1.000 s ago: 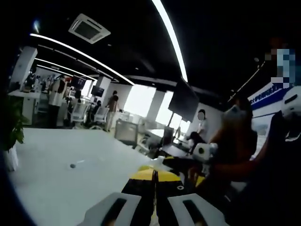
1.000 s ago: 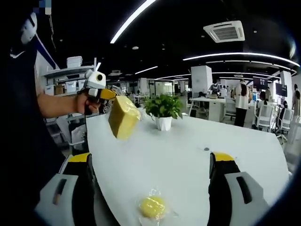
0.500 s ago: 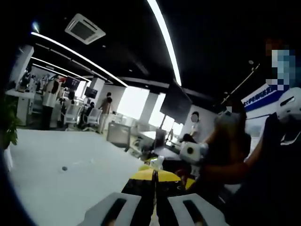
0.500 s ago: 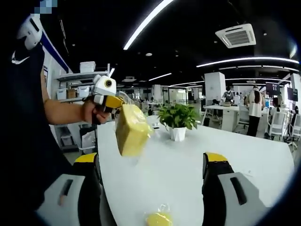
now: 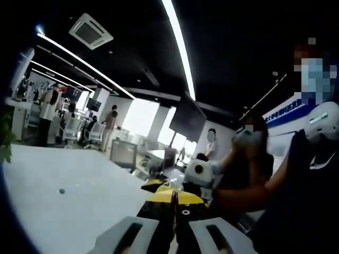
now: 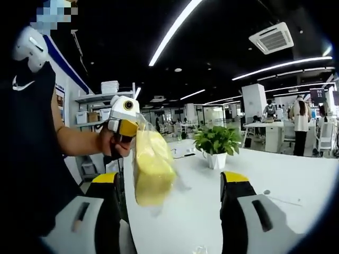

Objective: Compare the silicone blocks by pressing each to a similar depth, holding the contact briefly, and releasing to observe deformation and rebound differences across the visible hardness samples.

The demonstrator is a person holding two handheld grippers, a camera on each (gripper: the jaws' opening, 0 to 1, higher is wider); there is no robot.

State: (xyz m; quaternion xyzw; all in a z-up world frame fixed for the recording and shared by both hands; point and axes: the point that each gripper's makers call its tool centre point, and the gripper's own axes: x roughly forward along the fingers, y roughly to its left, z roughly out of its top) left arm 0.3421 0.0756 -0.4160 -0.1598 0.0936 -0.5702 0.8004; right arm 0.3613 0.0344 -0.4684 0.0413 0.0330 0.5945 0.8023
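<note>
A yellow silicone block (image 6: 152,169) in a clear plastic bag hangs in the air over the white table (image 6: 296,185). My left gripper (image 6: 128,131), held by a hand, is shut on the top of that bag. In the left gripper view its jaws (image 5: 174,197) are pressed together. My right gripper (image 6: 170,180) stands open with its jaws wide apart, and the bagged block hangs just ahead of them, nearer the left jaw. In the left gripper view the right gripper (image 5: 161,185) comes in from the right, close to the left jaws.
A potted plant (image 6: 218,145) in a white pot stands on the table beyond the block. A scrap of clear plastic (image 6: 200,250) shows at the bottom edge. Shelves with boxes (image 6: 100,106) line the left wall. People stand at desks far back. A small dark dot (image 5: 62,191) marks the tabletop.
The bagged block now hangs closer and lower, right in front of the right jaws. The right view has tilted up, so the round yellow sample on the table has slipped under the bottom edge.
</note>
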